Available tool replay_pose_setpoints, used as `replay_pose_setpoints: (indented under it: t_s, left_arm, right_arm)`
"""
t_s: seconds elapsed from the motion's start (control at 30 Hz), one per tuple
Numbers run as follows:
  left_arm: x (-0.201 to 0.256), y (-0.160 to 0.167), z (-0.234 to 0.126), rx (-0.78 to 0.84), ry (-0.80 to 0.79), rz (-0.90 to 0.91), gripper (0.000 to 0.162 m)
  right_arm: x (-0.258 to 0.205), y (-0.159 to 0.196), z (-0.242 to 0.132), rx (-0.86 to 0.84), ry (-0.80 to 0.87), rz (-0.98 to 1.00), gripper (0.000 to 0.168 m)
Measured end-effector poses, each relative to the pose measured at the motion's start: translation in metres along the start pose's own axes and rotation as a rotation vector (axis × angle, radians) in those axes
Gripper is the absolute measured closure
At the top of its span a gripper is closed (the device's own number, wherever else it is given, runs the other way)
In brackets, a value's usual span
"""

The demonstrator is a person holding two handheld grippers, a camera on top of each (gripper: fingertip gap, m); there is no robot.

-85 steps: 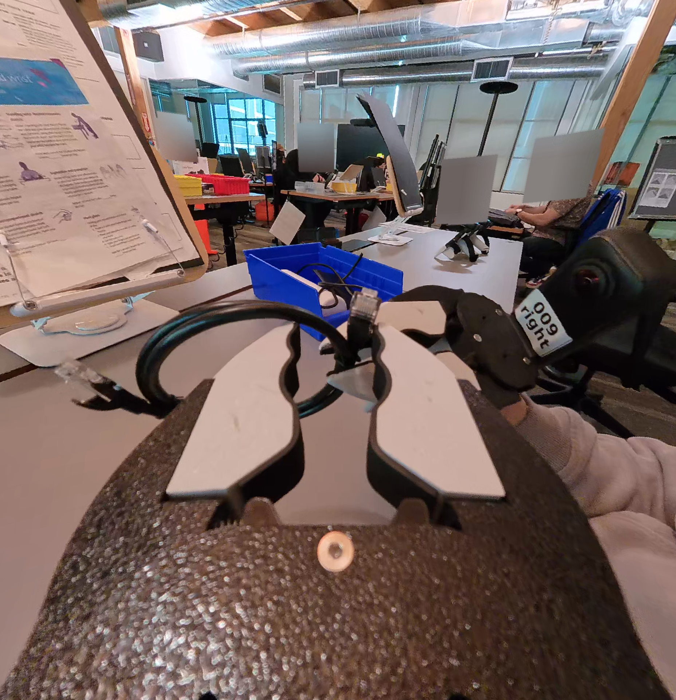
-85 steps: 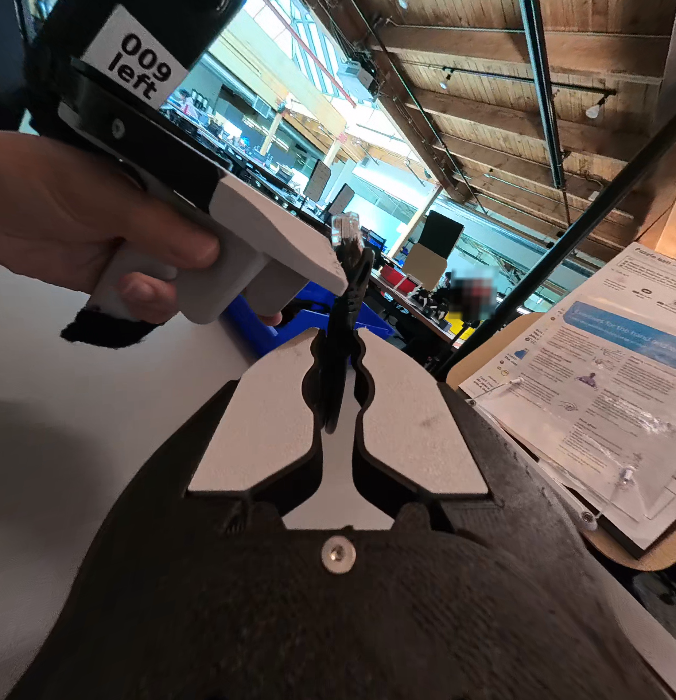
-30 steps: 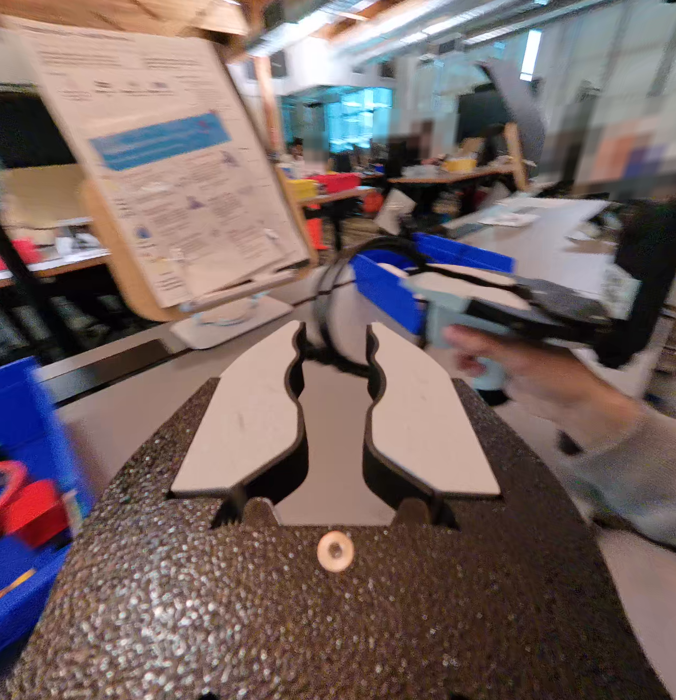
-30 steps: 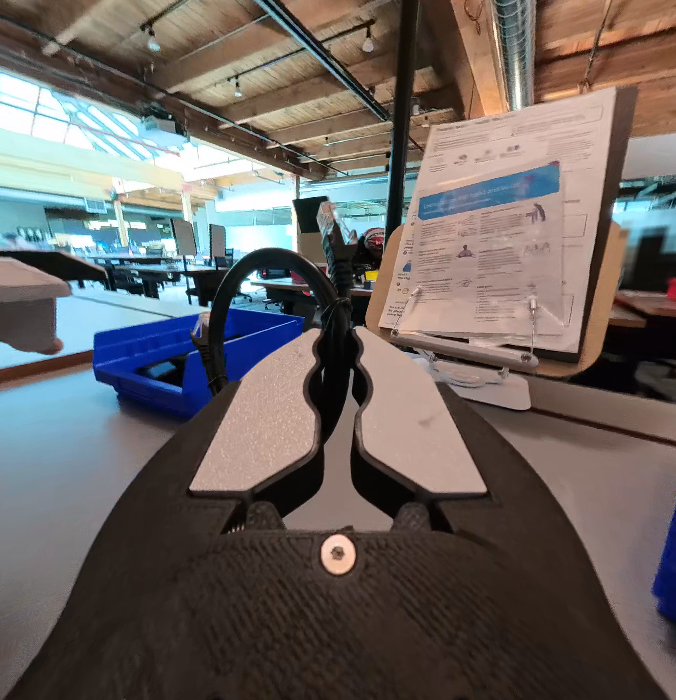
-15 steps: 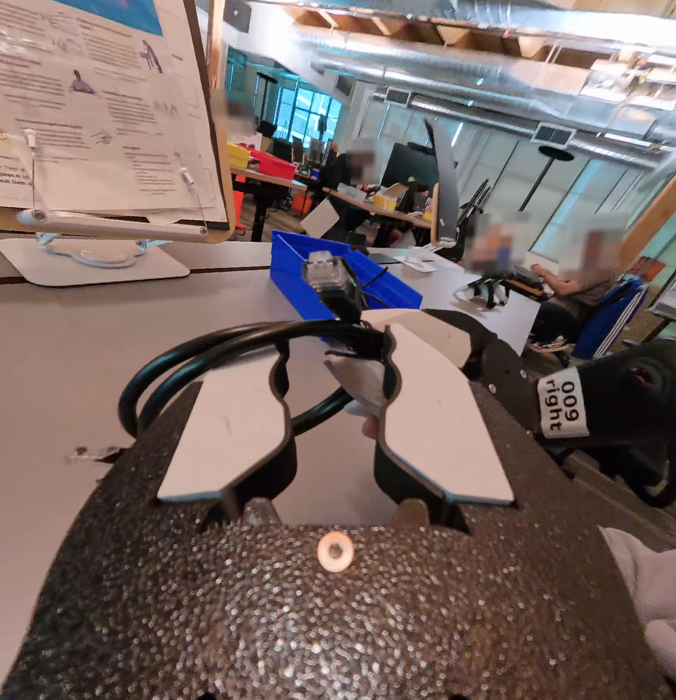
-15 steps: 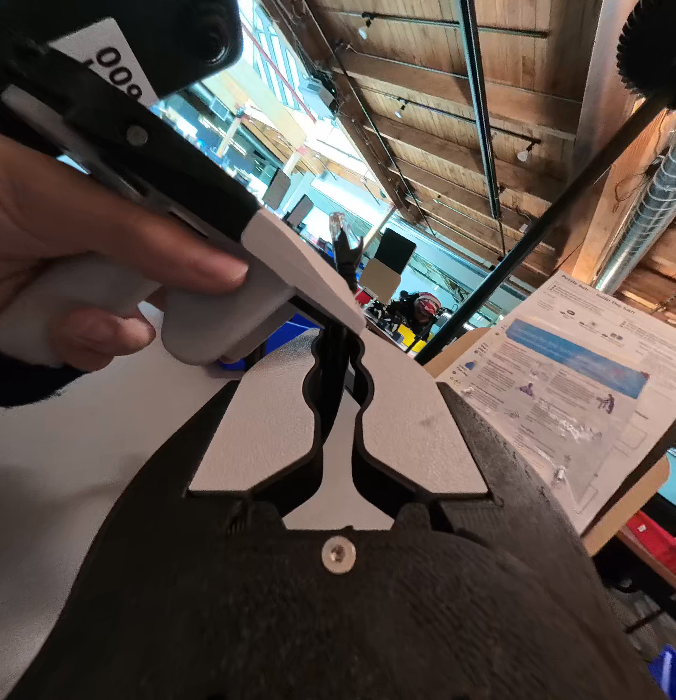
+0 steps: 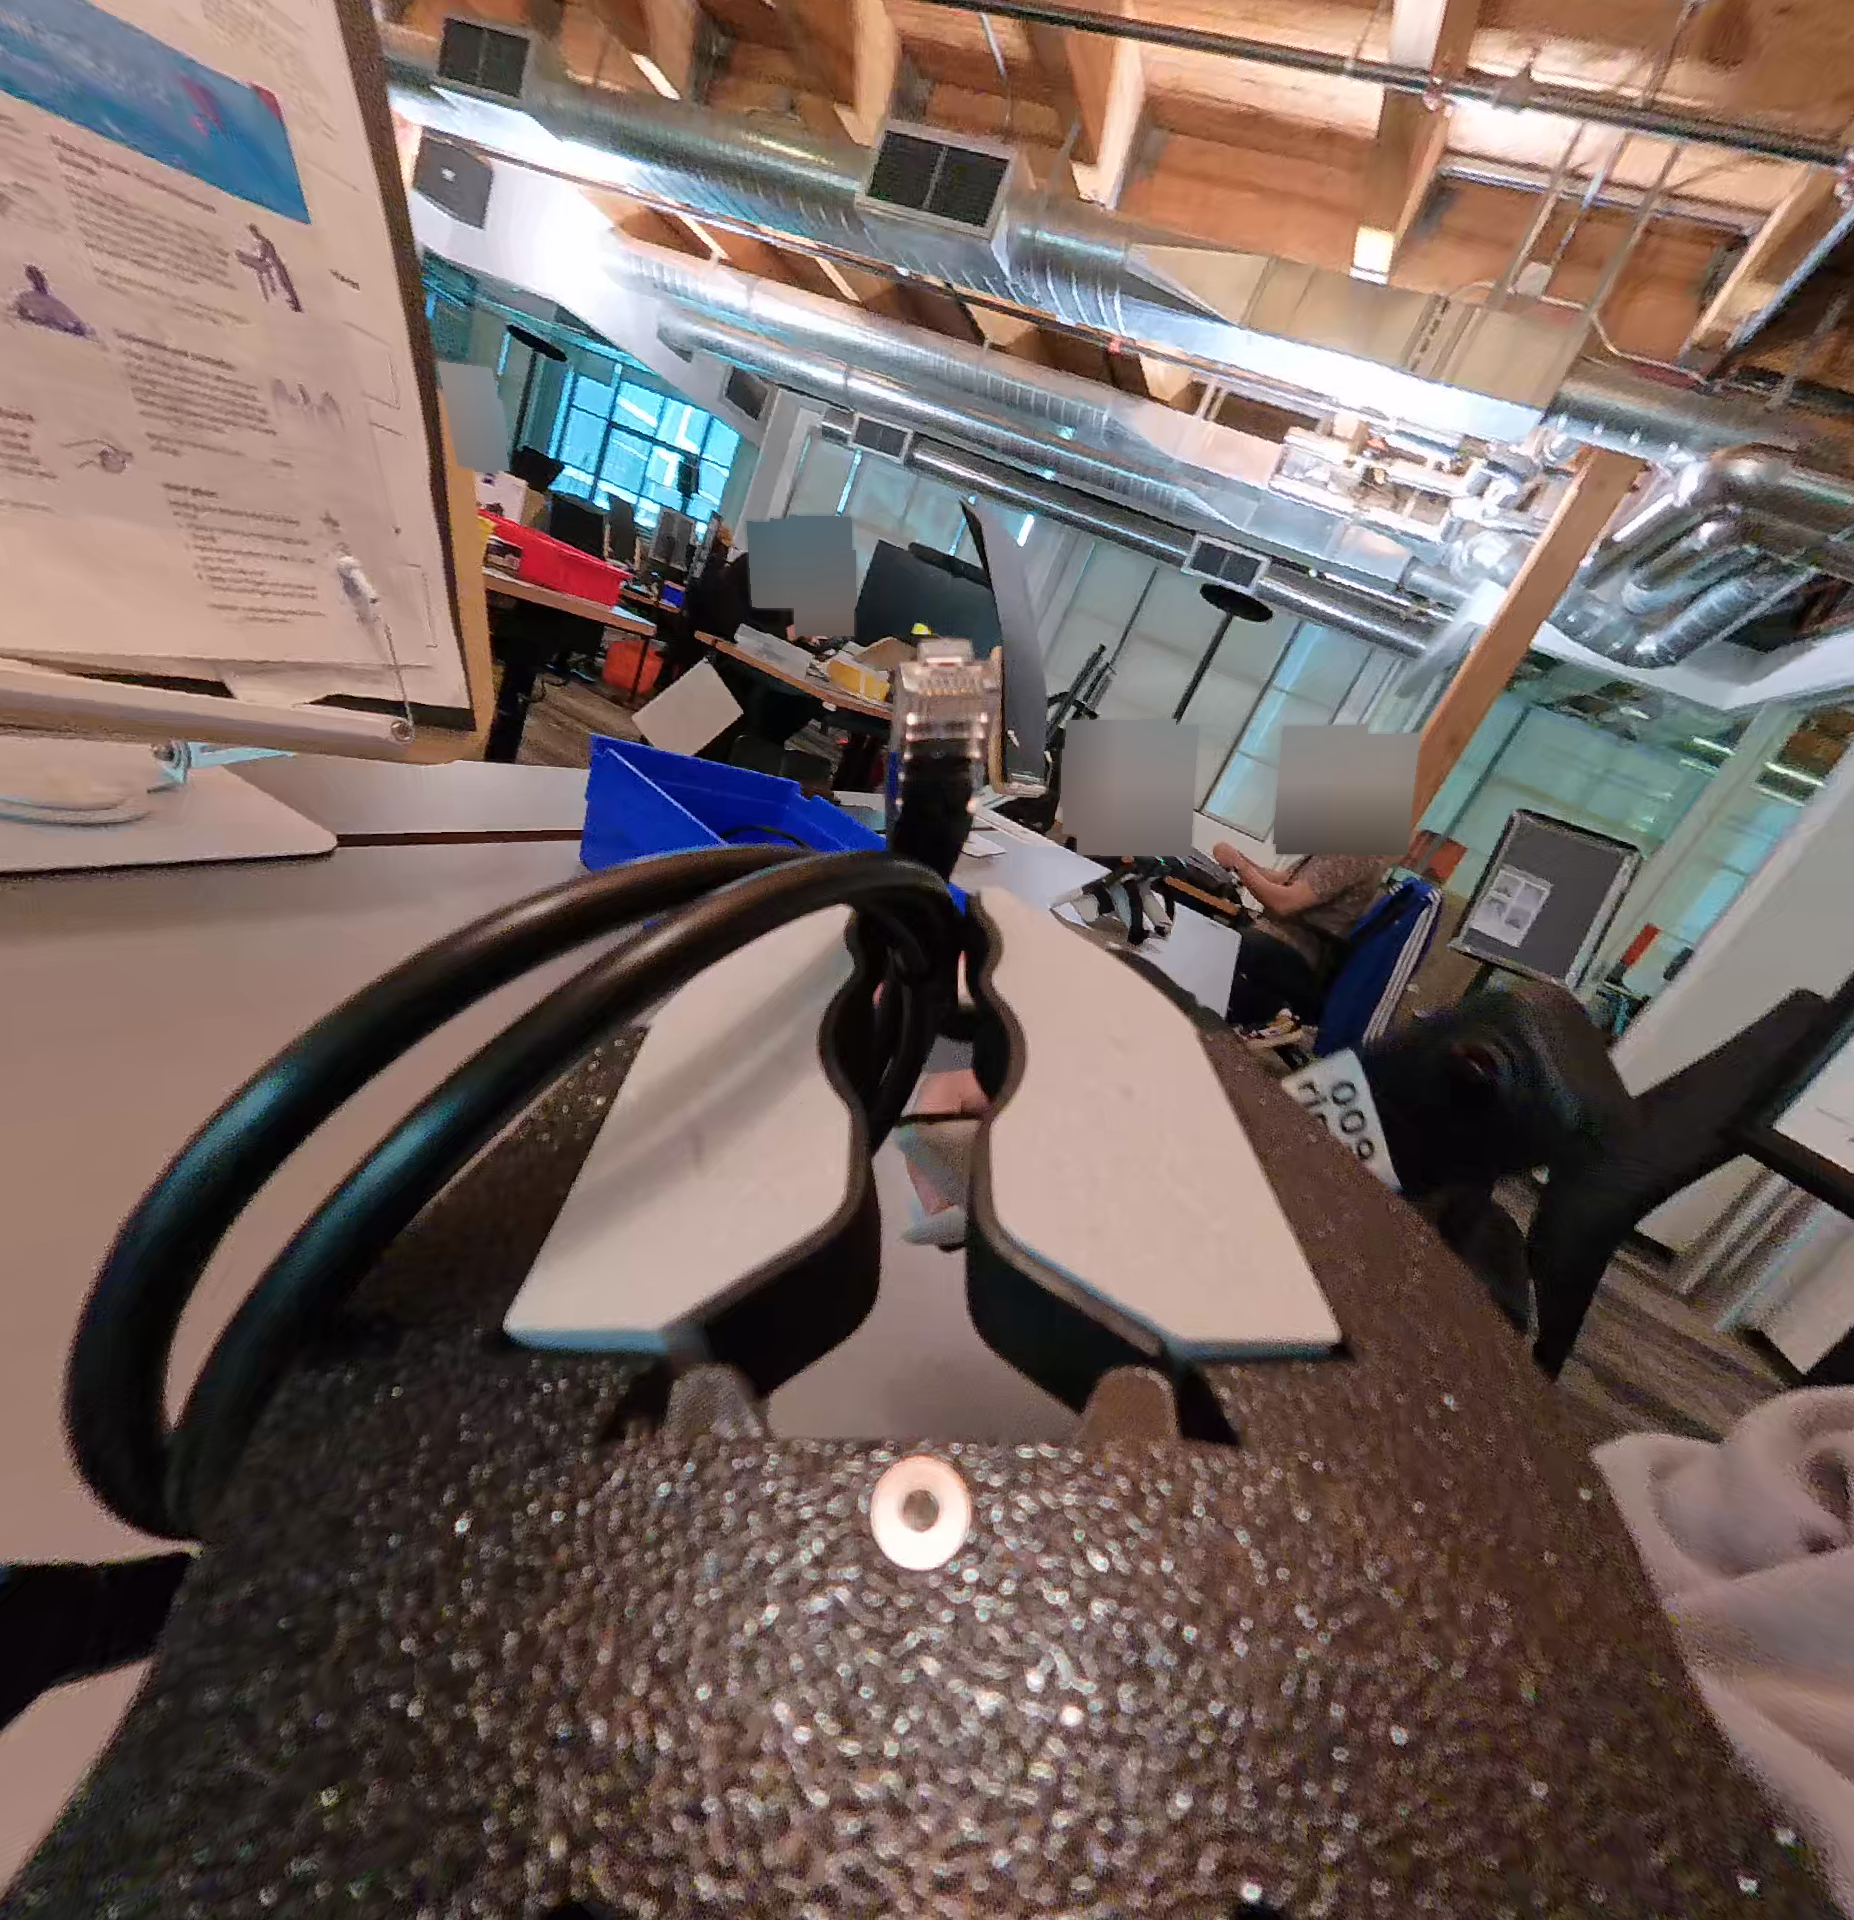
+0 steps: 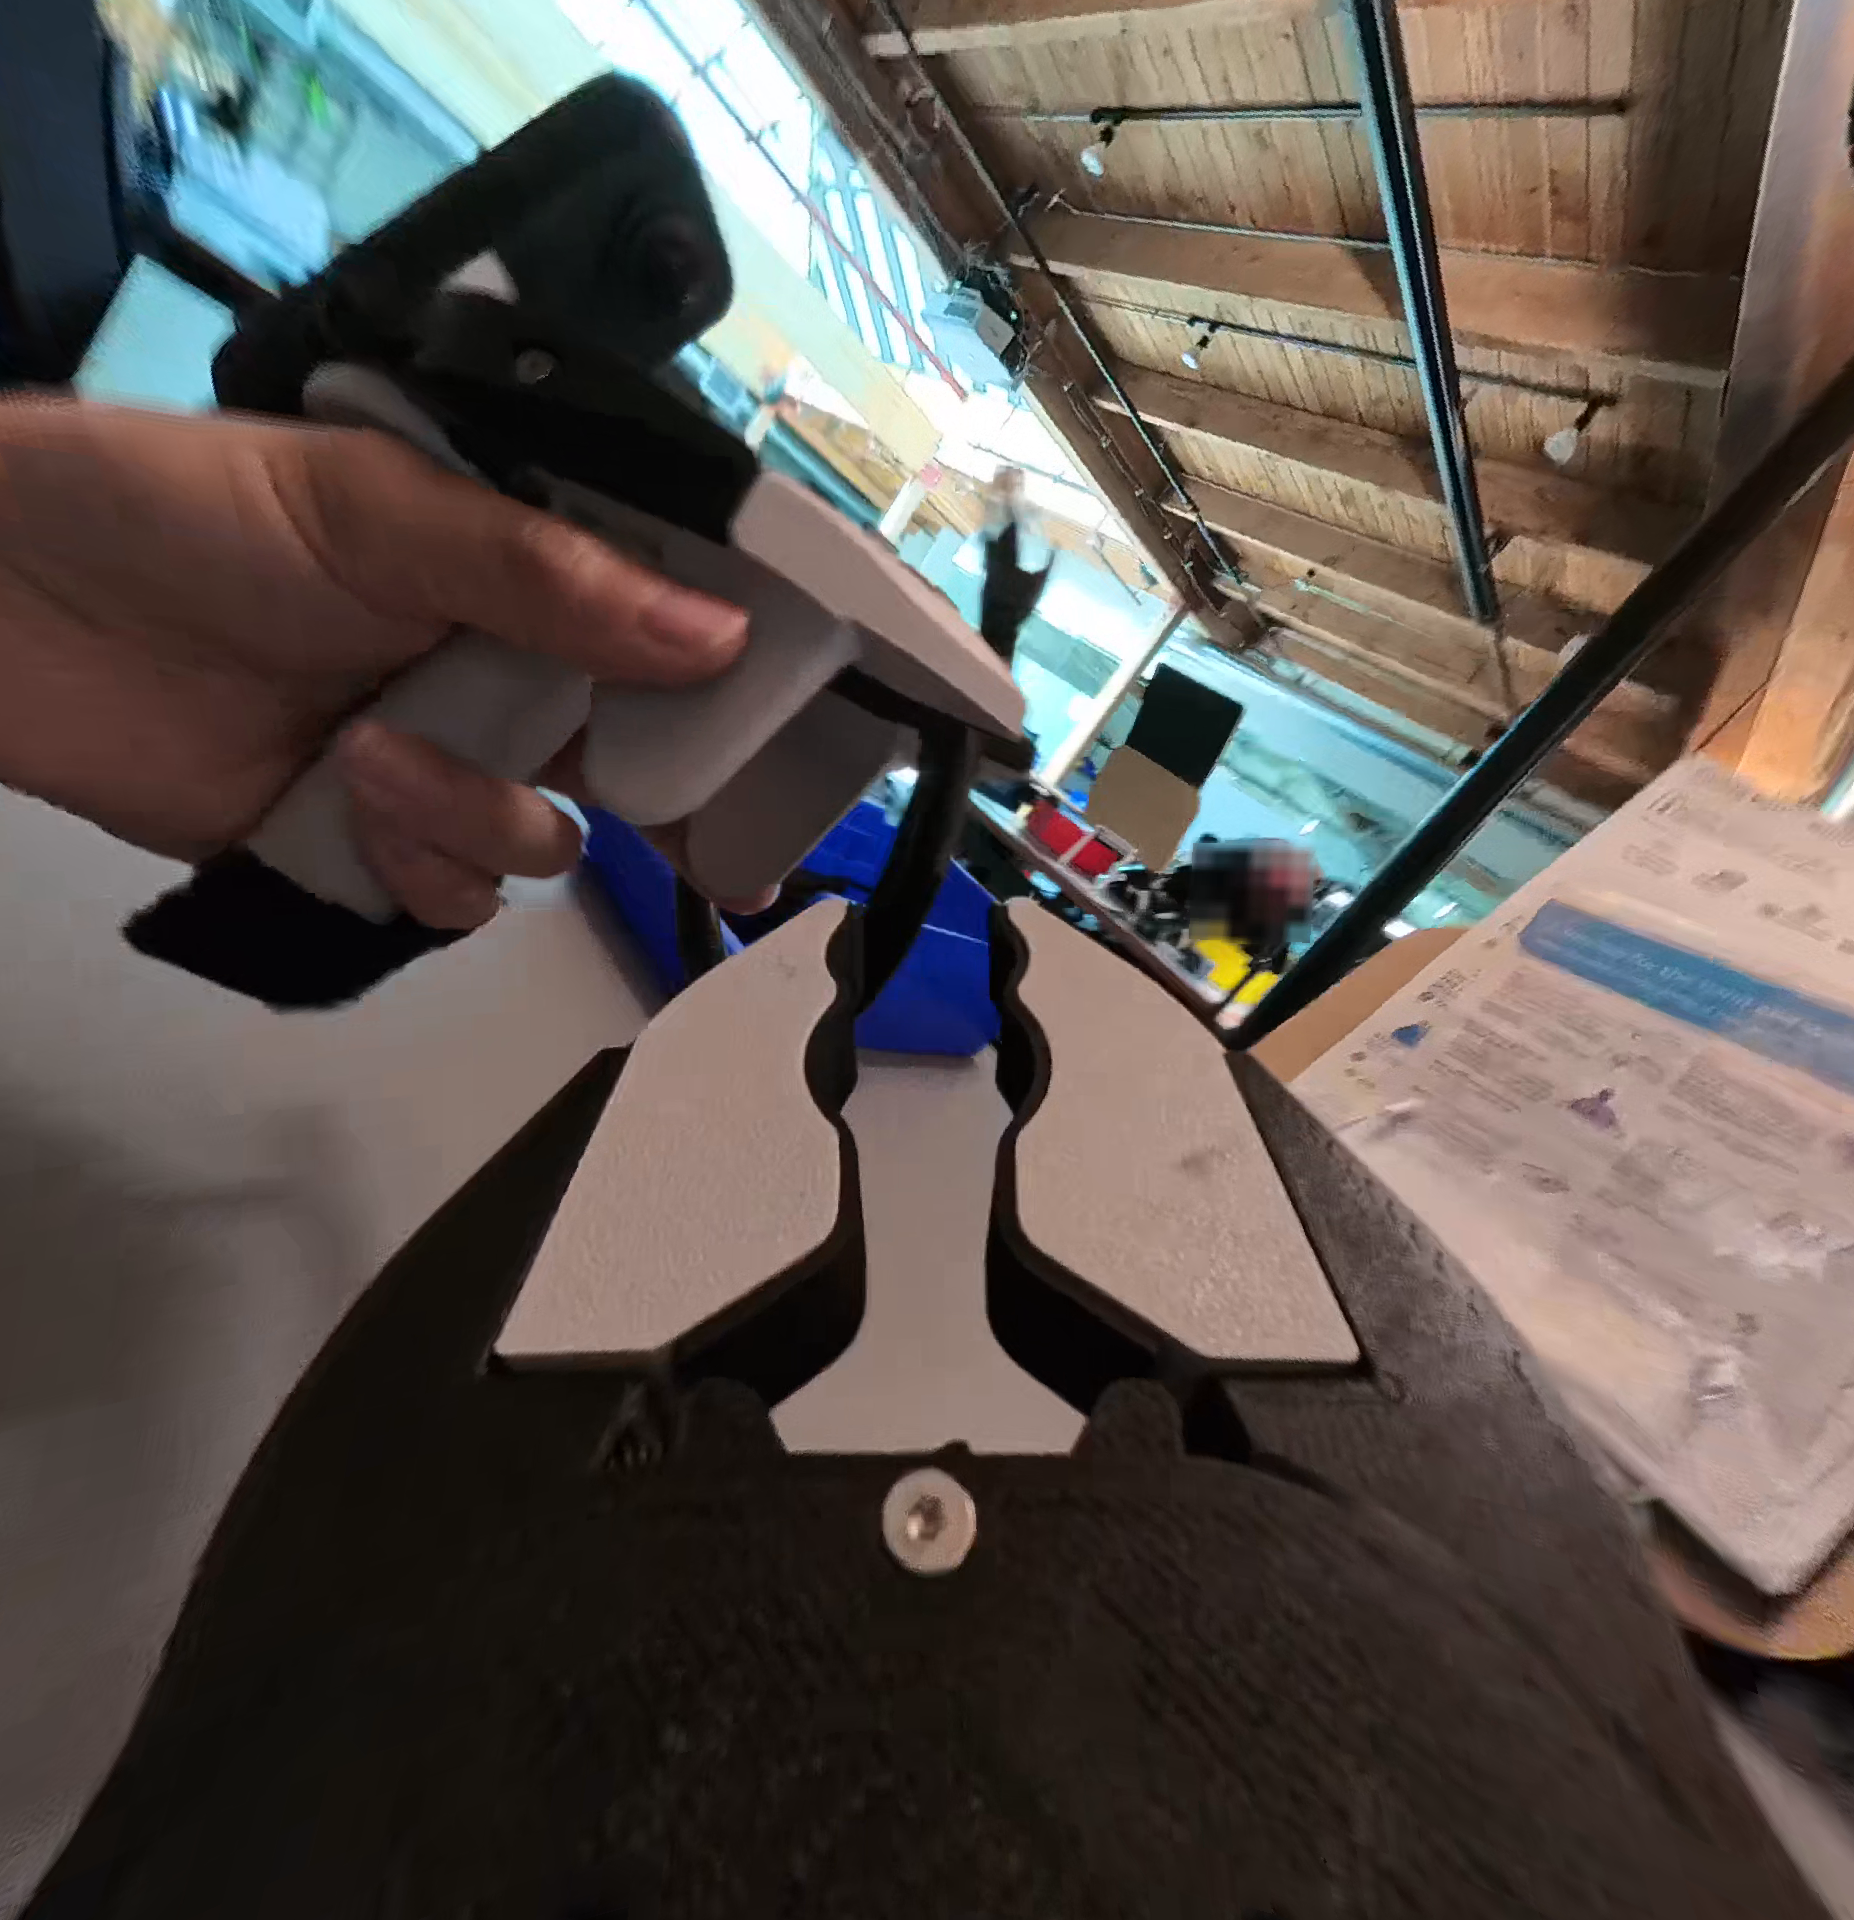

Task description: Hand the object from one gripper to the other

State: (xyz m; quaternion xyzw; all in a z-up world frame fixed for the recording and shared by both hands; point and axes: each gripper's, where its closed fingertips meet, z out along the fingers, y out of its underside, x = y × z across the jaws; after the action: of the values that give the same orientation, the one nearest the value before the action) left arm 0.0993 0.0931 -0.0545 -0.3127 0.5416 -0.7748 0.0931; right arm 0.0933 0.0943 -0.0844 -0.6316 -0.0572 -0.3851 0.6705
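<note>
left gripper (image 7: 918, 935) clamps cable (image 7: 403, 1049); right gripper (image 8: 923, 925) parted.

The document stand (image 7: 175, 416) is cut off by the left edge in the left wrist view and blurred at the right in the right wrist view, where the left hand-held gripper (image 8: 996, 727) hides the cable's (image 8: 923, 842) upper part.

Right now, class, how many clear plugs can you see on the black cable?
1 plug, upright above the left gripper, which grips the cable. A second plug may be hidden.
</note>
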Motion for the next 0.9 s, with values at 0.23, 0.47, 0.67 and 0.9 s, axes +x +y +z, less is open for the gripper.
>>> replay_pose_setpoints:
  t_s: [0.23,0.47,0.67,0.9]
  left_arm:
    - [0.058,-0.02,-0.033,0.044,0.477,0.183,0.148]
    - [0.096,0.0,-0.062,0.089,0.743,0.553,0.148]
    - [0.104,0.01,-0.064,0.141,0.805,0.626,0.148]
    - [0.113,0.028,-0.066,0.046,0.883,0.636,0.149]
  right_arm:
    - [-0.009,-0.007,-0.007,0.107,-0.485,1.232,0.109]
    - [-0.045,-0.048,-0.024,0.195,-0.906,1.423,0.111]
    - [-0.064,-0.056,-0.029,0.183,-1.052,1.435,0.114]
    - [-0.054,-0.06,-0.032,0.249,-1.063,1.476,0.126]
